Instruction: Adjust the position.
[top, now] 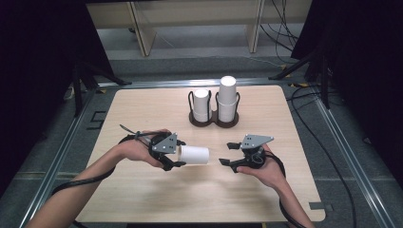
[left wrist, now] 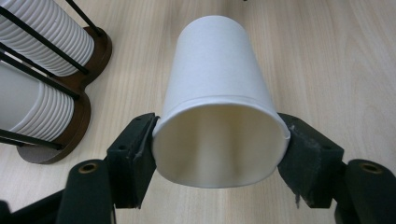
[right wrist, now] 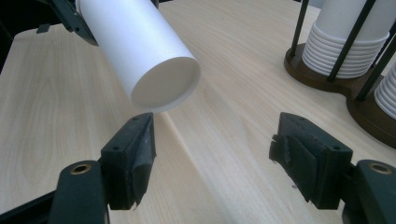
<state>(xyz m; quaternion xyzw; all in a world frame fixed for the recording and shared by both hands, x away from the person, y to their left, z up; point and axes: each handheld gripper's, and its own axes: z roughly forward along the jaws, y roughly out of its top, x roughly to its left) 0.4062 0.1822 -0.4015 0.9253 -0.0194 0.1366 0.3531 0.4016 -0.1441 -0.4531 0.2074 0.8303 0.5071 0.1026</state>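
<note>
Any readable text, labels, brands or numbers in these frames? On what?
None readable. The white paper cup clamped in the left gripper is plain, as are the stacked white cups in the dark brown wire-post holder, the light wooden table and the open right gripper.

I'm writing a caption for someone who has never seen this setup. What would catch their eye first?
First, the white paper cup held sideways above the pale wooden table, pinched at its open rim by the left tool. Opposite it, the right tool waits open with nothing between its jaws. Behind them, near the table's far edge, stands the dark brown double cup holder with two stacks of white cups, the right stack taller.
</note>
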